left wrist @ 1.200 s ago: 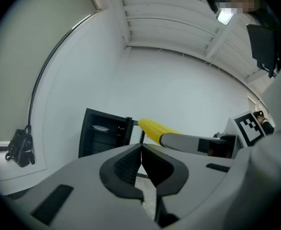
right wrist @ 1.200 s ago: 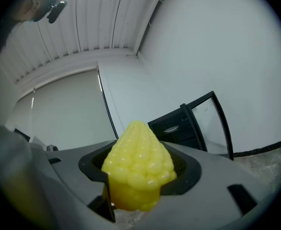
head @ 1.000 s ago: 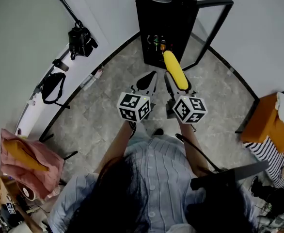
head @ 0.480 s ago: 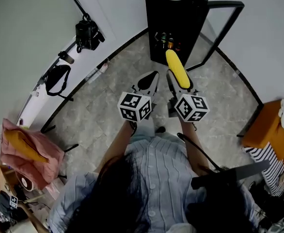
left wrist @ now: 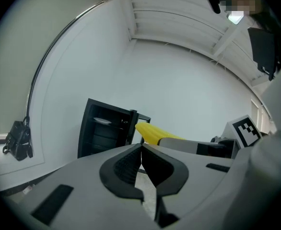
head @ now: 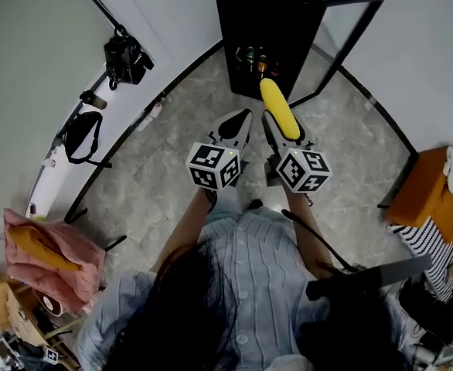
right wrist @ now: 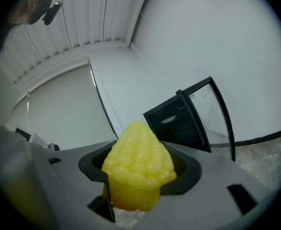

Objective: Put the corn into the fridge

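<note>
I hold the corn (head: 279,108) clamped in the right gripper (head: 283,132). Its long axis runs forward, tip aimed at the open fridge (head: 267,29) just ahead, with the door (head: 350,37) swung to the right. The left gripper (head: 236,124) sits alongside, jaws together on nothing. I judge the insertion falls to the right arm.

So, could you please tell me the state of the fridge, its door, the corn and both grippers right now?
fridge: open, with items on a shelf inside.
fridge door: swung wide open.
corn: gripped at one end, tip pointing at the fridge, not yet inside.
right gripper: jaws shut on the corn.
left gripper: jaws together, holding nothing.
</note>
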A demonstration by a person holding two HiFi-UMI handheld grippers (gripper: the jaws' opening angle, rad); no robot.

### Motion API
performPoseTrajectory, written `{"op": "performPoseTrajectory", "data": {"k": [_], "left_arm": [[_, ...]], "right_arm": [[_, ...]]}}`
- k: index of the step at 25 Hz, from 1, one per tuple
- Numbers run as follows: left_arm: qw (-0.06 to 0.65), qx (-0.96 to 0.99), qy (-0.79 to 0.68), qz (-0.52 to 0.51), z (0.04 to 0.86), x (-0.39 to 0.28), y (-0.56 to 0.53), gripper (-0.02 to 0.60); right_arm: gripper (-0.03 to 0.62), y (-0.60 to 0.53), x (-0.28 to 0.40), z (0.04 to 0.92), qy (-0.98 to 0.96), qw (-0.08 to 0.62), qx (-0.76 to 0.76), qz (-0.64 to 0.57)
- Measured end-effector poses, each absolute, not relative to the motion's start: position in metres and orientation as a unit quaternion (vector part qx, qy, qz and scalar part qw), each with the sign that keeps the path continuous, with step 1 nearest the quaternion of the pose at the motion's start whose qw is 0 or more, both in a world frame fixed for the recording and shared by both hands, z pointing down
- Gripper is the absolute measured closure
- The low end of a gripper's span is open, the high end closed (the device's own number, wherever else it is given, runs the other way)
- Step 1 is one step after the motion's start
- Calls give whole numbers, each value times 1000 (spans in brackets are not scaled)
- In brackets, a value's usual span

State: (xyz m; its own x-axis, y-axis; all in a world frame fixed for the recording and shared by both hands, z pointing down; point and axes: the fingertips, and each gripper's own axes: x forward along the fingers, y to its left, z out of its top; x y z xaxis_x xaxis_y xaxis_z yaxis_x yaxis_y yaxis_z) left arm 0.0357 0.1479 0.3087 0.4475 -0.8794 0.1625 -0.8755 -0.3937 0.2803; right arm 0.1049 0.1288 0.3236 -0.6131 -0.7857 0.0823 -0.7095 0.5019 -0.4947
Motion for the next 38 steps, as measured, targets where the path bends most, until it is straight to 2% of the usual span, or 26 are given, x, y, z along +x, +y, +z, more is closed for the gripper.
{"op": "performPoseTrajectory", "data": {"k": [16,28,38], "left_arm": [[203,839,-503,33,340,-26,1,572],[244,832,-497,39,370,-79,-69,572],[246,853,-459,37,374,-98,-119,572]], "right_arm": [[329,-10,63,360,823,81,-474,-302],[329,-75,40,383,794,60,-514,-319],[329,-113,13,386,778,59,-540,-317]]}}
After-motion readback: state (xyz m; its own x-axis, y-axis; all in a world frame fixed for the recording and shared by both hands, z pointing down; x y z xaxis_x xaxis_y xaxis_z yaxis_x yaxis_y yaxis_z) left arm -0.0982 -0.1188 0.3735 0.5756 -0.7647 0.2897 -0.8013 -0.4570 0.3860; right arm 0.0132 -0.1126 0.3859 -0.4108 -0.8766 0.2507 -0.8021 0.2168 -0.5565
